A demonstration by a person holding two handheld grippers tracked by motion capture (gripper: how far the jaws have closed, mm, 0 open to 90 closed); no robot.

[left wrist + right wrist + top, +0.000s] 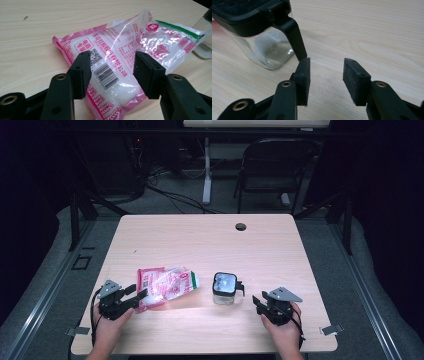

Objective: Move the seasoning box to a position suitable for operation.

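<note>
A pink and clear plastic bag [167, 285] of white grains lies on the wooden table [210, 245], left of centre. My left gripper [139, 296] is open, its jaws straddling the bag's near end [110, 72] by the barcode. A small clear jar [224, 288] with a black lid and a black side handle stands near the middle. My right gripper [256, 301] is open just right of the jar. In the right gripper view the jar [265, 47] sits at upper left, and its handle [294, 37] reaches down to my left fingertip [303, 72]. Nothing is between those jaws.
A round cable hole [241, 226] is near the table's far edge. A dark folding chair [275, 167] and a white desk leg [206, 170] stand on the floor beyond the table. Metal clips [330, 330] sit on the near edge.
</note>
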